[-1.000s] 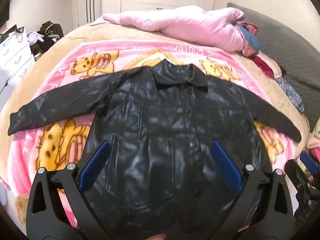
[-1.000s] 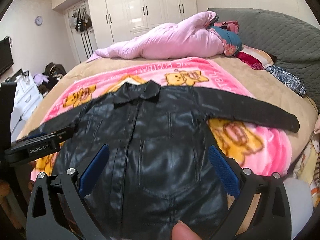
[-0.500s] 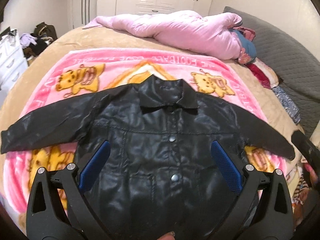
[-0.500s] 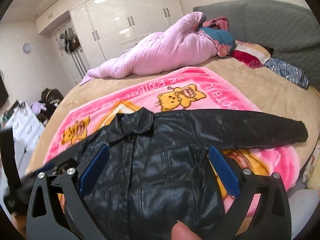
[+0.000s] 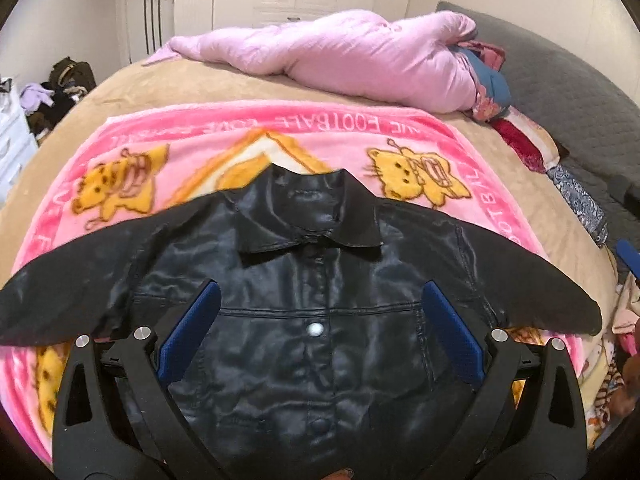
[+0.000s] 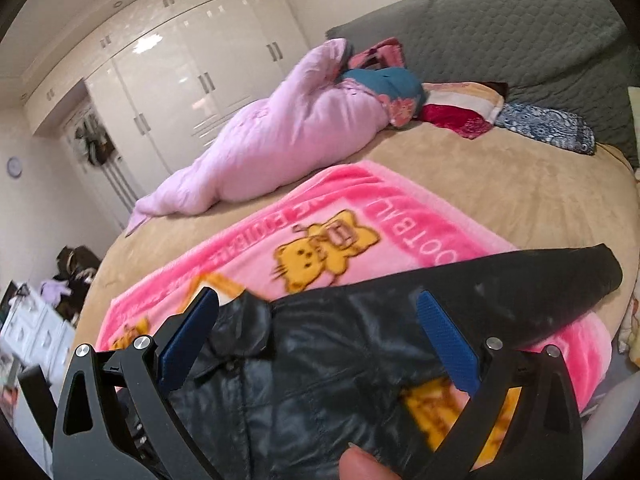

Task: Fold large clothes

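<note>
Left wrist: left gripper (image 5: 318, 328) spread wide, empty, above glossy black leather jacket (image 5: 312, 344) flat on pink cartoon blanket (image 5: 224, 152).

Right wrist: right gripper (image 6: 316, 336) likewise gaping; best pinching sleeve (image 6: 560, 280) cuff at 2 o'clock, folding inward.

Both rigs look the same: left gripper (image 5: 318, 328) and right gripper (image 6: 316, 336) have black plastic frames with triangle cutouts, silver screws just behind the fingers (image 5: 188, 336), which carry textured blue pads. A fingertip (image 6: 366, 465) pokes in below.
</note>
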{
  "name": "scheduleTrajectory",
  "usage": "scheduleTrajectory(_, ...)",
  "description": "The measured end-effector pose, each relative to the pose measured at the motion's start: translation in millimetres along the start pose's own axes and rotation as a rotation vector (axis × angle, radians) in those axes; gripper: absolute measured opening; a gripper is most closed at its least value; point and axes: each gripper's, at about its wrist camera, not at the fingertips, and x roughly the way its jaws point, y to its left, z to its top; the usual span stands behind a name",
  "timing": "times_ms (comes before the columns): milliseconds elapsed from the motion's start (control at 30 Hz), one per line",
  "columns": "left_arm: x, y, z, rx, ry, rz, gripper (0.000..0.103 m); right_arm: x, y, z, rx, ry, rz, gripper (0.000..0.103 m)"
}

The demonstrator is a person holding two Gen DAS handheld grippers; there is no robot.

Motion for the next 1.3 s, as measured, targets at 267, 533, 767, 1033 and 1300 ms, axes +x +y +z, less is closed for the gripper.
scheduleTrajectory(267, 65, -47, -2, 0.081, 0.096, 0.007, 0.094, 23, -86, 12, 0.148, -0.056, -0.112, 0.099)
scheduleTrajectory(533, 134, -84, -12, 0.102, 0.208, -0.096, 0.094, 45, -189, -1, 0.374, -0.021, -0.291, 0.099)
scheduleTrajectory(767, 177, -121, -17, 0.115, 0.230, -0.207, 0.086, 32, -268, -24, 0.665, -0.060, -0.396, 0.099)
scheduleTrajectory(1033, 201, -149, -14, 0.192, 0.196, -0.218, 0.059, 45, -336, -56, 0.891, -0.027, -0.362, 0.099)
scheduleTrajectory(1300, 226, -156, 15, 0.138, 0.206, -0.300, 0.016, 77, -364, -53, 0.966, -0.049, -0.308, 0.094)
